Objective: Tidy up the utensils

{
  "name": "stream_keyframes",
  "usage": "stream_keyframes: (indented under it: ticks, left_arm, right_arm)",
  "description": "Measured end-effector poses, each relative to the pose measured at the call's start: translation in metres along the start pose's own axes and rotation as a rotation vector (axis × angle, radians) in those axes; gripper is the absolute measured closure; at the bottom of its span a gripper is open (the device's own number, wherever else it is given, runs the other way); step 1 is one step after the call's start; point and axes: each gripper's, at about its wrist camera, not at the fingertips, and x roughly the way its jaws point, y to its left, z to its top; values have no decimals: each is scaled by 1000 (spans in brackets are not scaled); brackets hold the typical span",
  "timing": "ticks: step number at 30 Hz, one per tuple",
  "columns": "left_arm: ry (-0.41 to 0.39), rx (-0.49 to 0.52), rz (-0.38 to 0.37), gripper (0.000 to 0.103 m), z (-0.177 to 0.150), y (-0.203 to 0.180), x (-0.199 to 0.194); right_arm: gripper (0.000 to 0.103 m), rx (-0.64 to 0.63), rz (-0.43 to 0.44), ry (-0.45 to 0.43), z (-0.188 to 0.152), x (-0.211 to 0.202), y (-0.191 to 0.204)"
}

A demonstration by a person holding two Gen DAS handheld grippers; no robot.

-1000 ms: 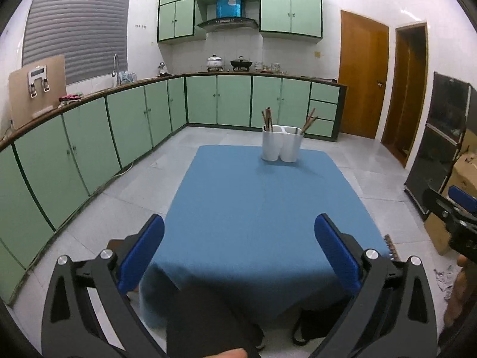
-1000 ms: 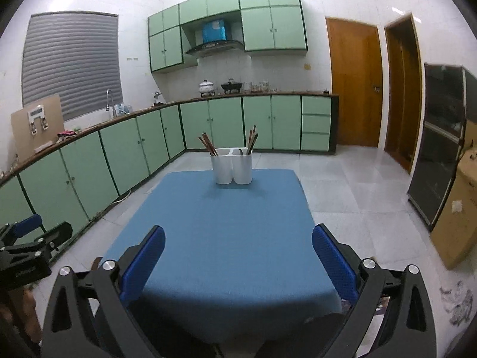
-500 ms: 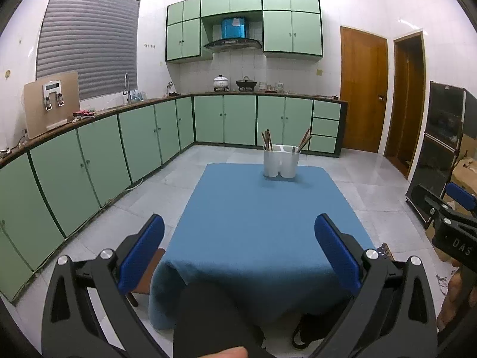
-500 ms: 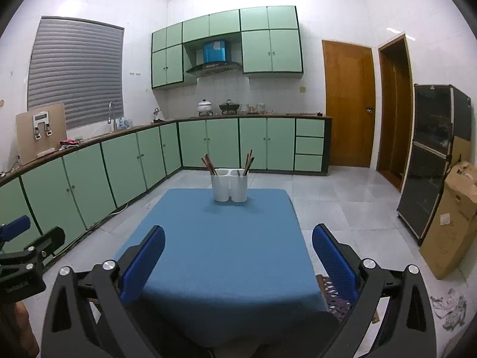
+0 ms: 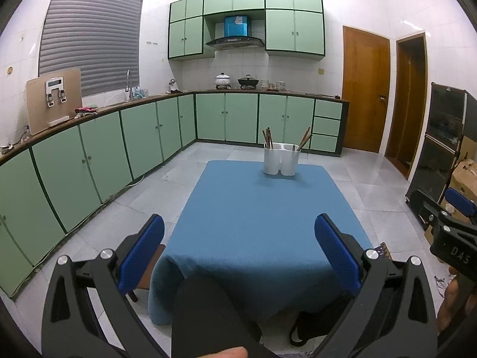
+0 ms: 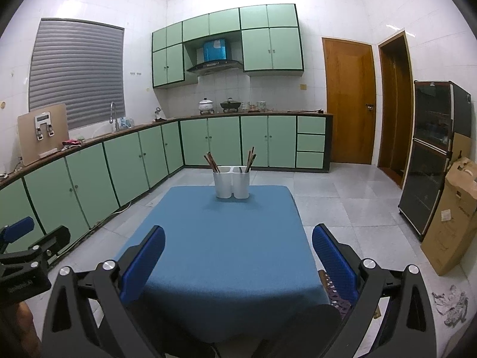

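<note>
A white two-compartment utensil holder [image 5: 281, 159] [image 6: 232, 185] stands at the far end of a table covered with a blue cloth [image 5: 262, 220] [image 6: 220, 244]. Brown chopsticks [image 5: 267, 137] [image 6: 211, 161] lean in its left cup, and more chopsticks [image 5: 304, 138] [image 6: 250, 158] lean in the right cup. My left gripper [image 5: 238, 247] is open and holds nothing, well short of the holder, near the table's front edge. My right gripper [image 6: 238, 253] is open too, with nothing between its blue pads, equally far back.
Green cabinets [image 5: 89, 161] run along the left and back walls. A dark glass cabinet [image 6: 432, 155] and a cardboard box [image 6: 450, 217] stand at the right. A person's dark-clothed knees [image 5: 205, 313] sit under the front of the table. A dark bag [image 5: 310, 325] lies on the floor.
Both grippers have tilted upward and drawn back, so the table and holder sit lower and farther in each view. Both stay open and hold nothing.
</note>
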Motion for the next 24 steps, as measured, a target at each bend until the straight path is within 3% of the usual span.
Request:
stream_keyframes:
  ticks: [24]
  left_arm:
    - [-2, -10, 5, 5, -1, -4, -1]
  right_arm:
    - [6, -12, 3, -1, 1, -1, 1]
